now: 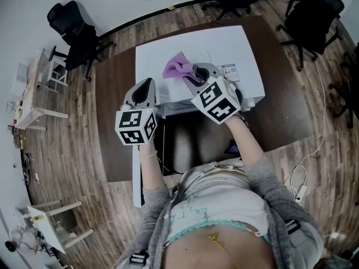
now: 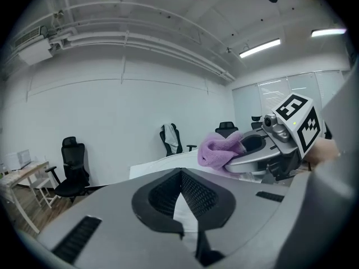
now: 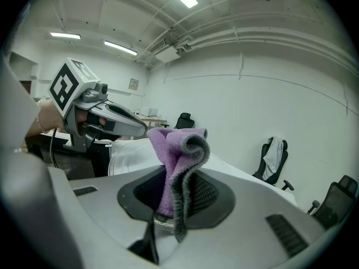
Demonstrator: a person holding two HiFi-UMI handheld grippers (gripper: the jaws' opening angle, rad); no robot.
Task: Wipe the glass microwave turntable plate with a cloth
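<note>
**Left to right across the white top (image 1: 168, 41).**

**(a)** The left gripper (image 1: 148, 83) is hovering over the near left corner with its jaws closed together and nothing gripped. The white sliver showing between them is judged to be the surface beyond.

**(b)** The purple cloth (image 1: 177, 67) is standing up in a narrow bunched fold, and its grey-edged flap (image 3: 188, 150) is hanging loose.

**(c)** The right gripper (image 1: 194, 74) is clamping that fold at its base, near the left gripper's tip.

The glass turntable plate is not showing plainly in any view. A pale curved rim (image 3: 115, 156) below the left gripper may be its edge, lying on the white top.

**Hazards, as judged.**
- The cloth is being pinched by one small fold only, so the drag of rubbing is likely to tug it free.
- Glass on a smooth top is liable to slide toward the near edge unless the closed left gripper is bracing it.
- The two grippers are working close together, so a leftward sweep is risking a knock between them.
</note>
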